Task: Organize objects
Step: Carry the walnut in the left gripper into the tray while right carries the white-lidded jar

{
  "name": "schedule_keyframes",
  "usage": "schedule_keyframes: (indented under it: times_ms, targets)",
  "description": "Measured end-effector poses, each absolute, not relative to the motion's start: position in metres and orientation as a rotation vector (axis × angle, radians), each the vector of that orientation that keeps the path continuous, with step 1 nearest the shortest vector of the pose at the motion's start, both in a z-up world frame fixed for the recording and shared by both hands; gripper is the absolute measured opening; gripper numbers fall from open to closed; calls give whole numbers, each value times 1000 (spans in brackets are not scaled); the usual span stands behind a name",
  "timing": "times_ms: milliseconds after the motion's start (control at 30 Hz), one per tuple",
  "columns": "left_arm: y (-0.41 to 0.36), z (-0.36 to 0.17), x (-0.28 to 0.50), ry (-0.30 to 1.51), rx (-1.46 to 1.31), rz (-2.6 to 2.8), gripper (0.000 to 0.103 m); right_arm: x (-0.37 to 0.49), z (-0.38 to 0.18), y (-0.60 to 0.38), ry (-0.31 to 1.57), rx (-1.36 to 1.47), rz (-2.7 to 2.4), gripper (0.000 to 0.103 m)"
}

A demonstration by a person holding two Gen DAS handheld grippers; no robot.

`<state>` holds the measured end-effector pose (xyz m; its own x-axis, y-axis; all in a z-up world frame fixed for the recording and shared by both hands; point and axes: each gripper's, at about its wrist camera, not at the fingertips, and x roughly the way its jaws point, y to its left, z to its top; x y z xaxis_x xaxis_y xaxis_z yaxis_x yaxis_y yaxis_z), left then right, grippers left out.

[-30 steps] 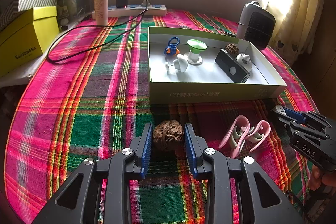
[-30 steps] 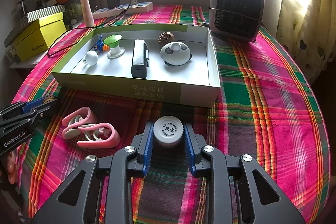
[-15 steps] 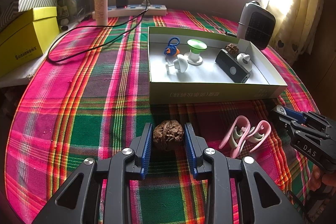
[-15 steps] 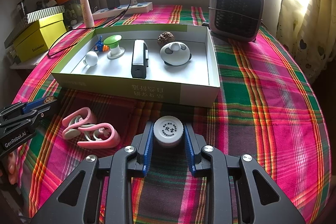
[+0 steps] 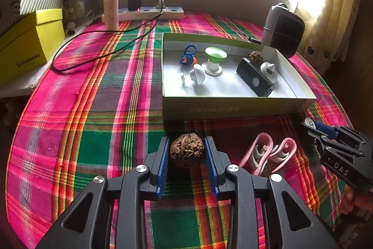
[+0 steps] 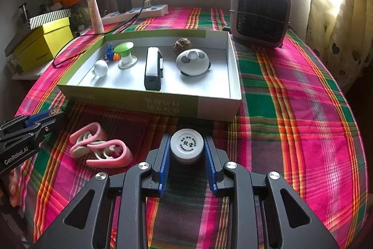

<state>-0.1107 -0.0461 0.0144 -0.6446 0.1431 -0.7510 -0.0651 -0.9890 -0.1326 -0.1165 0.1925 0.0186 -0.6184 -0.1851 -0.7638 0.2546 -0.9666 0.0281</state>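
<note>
My left gripper [image 5: 186, 153] is shut on a brown walnut [image 5: 186, 152], low over the plaid cloth in front of the green box tray [image 5: 233, 106]. My right gripper [image 6: 186, 148] is shut on a small white jar [image 6: 186, 146] with a printed lid, just before the tray's [image 6: 149, 102] front wall. A pink clip toy [image 5: 268, 153] lies on the cloth between the two grippers; it also shows in the right wrist view [image 6: 100, 148]. The tray holds a second walnut [image 6: 182, 44], a black block [image 6: 152, 69], a white round gadget [image 6: 193, 62], a green-topped stand [image 6: 126, 53] and a white knob [image 6: 100, 68].
A grey heater [image 6: 260, 13] stands behind the tray's right corner. A power strip [image 5: 151, 13] with a black cable [image 5: 93, 39], a cream tube [image 5: 111, 1] and a yellow box [image 5: 25, 43] are at the back left.
</note>
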Motion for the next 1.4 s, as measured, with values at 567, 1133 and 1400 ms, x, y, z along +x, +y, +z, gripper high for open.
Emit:
schedule_keyframes:
  times_ms: [567, 1133, 1400]
  targets:
    - [-31, 42, -131, -147, -1187, 2732, 28, -137, 42, 189, 119, 1139, -2635, 29]
    - [-13, 54, -164, -119, -1145, 2707, 28, -170, 49, 190, 113, 1114, -2639, 29]
    - [-8, 48, -186, -106, -1182, 2689, 28, -192, 39, 188, 135, 1159, -2627, 29]
